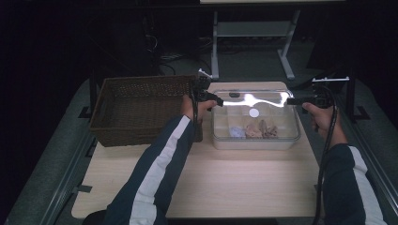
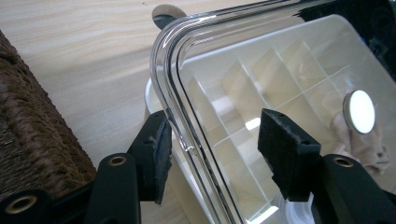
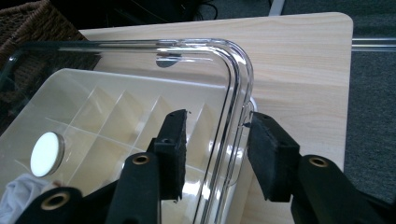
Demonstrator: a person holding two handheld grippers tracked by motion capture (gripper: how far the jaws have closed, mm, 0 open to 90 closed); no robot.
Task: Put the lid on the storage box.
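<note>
Both grippers' jaws straddle, unclamped, the level clear lid (image 1: 256, 99), lengthwise left-right.

Wooden table (image 1: 225, 178) with wicker basket (image 1: 136, 110), clear box (image 1: 256, 140).

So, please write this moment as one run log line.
left gripper: open, astride clear lid rim | right gripper: open, astride opposite rim | lid over divided box

Pale wood-grain counter (image 1: 206, 187) with rounded corners, brightly lit against a dark room. Beyond the grippers, grey carpeted floor (image 1: 253, 58) and a white metal table frame (image 1: 253, 33) on splayed feet. Tangled black cables (image 1: 164, 51) on the floor, off past the left gripper. Metal rails (image 1: 70, 168) along both long sides of the counter.
</note>
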